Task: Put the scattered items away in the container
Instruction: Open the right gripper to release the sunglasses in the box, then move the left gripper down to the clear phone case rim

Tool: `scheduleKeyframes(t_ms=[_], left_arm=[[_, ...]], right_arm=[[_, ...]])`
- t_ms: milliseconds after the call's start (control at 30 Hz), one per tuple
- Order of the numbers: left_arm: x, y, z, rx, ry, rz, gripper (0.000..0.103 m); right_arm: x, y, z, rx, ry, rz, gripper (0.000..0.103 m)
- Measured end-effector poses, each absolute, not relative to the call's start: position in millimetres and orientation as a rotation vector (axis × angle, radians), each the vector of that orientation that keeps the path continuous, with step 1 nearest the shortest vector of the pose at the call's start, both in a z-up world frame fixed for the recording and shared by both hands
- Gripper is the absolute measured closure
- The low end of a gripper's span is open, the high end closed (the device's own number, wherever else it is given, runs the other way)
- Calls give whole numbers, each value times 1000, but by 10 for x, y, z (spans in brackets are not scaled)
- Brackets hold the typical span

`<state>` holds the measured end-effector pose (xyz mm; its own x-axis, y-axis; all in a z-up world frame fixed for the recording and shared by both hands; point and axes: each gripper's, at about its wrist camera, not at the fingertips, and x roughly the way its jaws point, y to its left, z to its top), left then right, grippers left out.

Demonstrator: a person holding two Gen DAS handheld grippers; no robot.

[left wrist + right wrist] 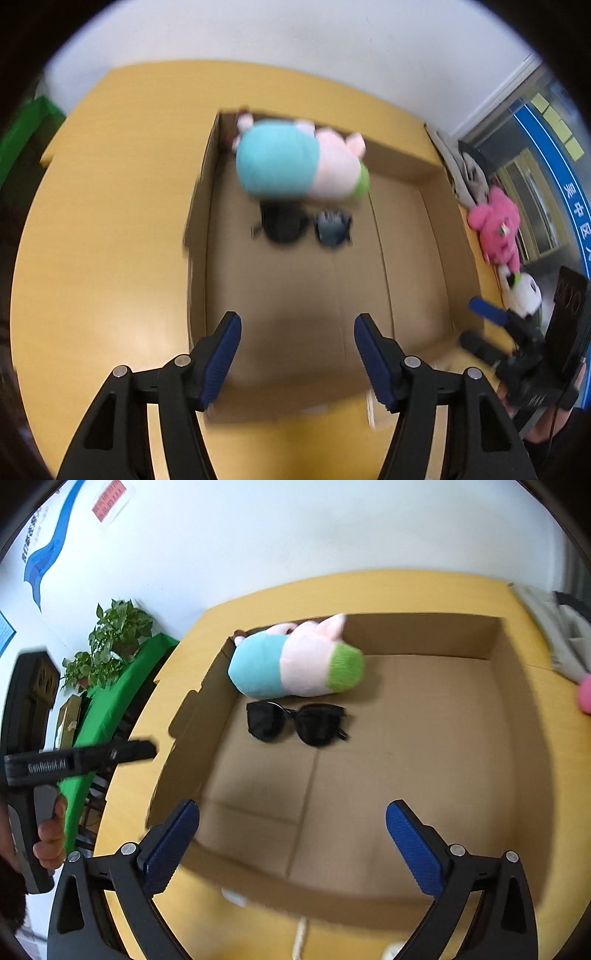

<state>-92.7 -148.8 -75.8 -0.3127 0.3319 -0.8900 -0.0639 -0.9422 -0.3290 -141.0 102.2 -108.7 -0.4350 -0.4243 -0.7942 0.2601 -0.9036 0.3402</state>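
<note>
Cardboard box [424, 716] fills the middle of both wrist views, lying open on the yellow table [369, 590]. Inside it, toward the upper left of the frame, a blue, pink and green plush toy [295, 664] lies near the far wall, with black sunglasses [297, 723] just below it. Your left gripper [297, 354] and right gripper [291, 845], at the bottom of their frames, are both spread wide and hold nothing. At the right edge of the left view, a pink plush [496, 225] lies outside the box.
</note>
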Motion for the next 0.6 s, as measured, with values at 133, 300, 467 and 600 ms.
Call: scheduleKeyframes(t_ms=[133, 300, 467, 600], left_arm=[[-507, -1313, -843, -1728, -359, 2302, 40], [-144, -970, -1109, -1827, -414, 2198, 40], [-52, -550, -1385, -1884, -393, 2118, 40], [-66, -215, -1676, -1943, -388, 2054, 40]], right_arm=[[-842, 1379, -1008, 1391, -268, -2391, 0], [-376, 1682, -1319, 1558, -263, -2412, 0], [-218, 2052, -1597, 1665, -206, -2465, 0], [-298, 2264, -1698, 1710, -143, -2479, 1]])
